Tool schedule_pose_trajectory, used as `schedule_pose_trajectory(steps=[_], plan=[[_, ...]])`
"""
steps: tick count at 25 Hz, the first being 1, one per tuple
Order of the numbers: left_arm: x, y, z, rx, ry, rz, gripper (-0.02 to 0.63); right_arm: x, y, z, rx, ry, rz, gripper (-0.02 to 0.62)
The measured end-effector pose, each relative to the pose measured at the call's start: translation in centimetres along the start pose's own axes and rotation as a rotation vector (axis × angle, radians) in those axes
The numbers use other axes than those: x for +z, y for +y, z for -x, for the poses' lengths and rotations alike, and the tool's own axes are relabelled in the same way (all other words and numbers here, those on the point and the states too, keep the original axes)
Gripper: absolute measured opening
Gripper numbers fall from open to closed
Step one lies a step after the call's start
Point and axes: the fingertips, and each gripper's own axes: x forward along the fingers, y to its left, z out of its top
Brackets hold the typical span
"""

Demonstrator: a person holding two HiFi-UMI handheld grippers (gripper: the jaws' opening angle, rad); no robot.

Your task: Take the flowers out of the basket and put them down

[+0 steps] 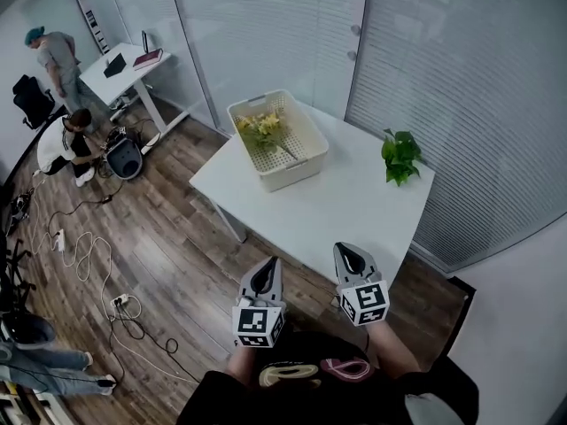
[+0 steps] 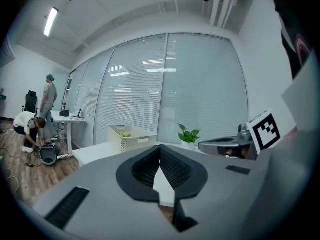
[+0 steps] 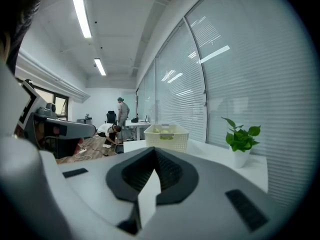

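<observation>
I hold my left gripper (image 1: pixel 264 275) and right gripper (image 1: pixel 353 258) clenched empty, the flowers (image 1: pixel 261 129) lying in the basket (image 1: pixel 308 161) at eleven o'clock on the table (image 1: pixel 354 204).

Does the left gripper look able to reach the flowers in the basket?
Probably, once it moves in: the left gripper hangs short of the table, fingers shut, but the basket is open-topped and nothing blocks the flowers.

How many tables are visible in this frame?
2. The large white table holds the cream perforated plastic basket and small green potted plant; a smaller white desk stands at far left by the glass wall. Others may be out of view.
</observation>
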Motion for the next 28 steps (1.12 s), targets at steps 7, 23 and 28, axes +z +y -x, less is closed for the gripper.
schedule_pose_trajectory(steps=[7, 23, 28], plan=[[2.1, 5.2, -4.9, -0.058, -0.002, -0.004, 0.017, 1.4, -0.4, -5.3, -0.078, 0.015, -0.011, 0.009], [4.6, 14.5, -12.2, -0.150, -0.023, 0.014, 0.017, 3.6, -0.5, -15.1, -0.202, 0.049, -0.042, 0.011], [5.4, 17.1, -13.0, -0.137, -0.030, 0.028, 0.017, 4.1, -0.2, -17.3, -0.202, 0.060, -0.064, 0.011]])
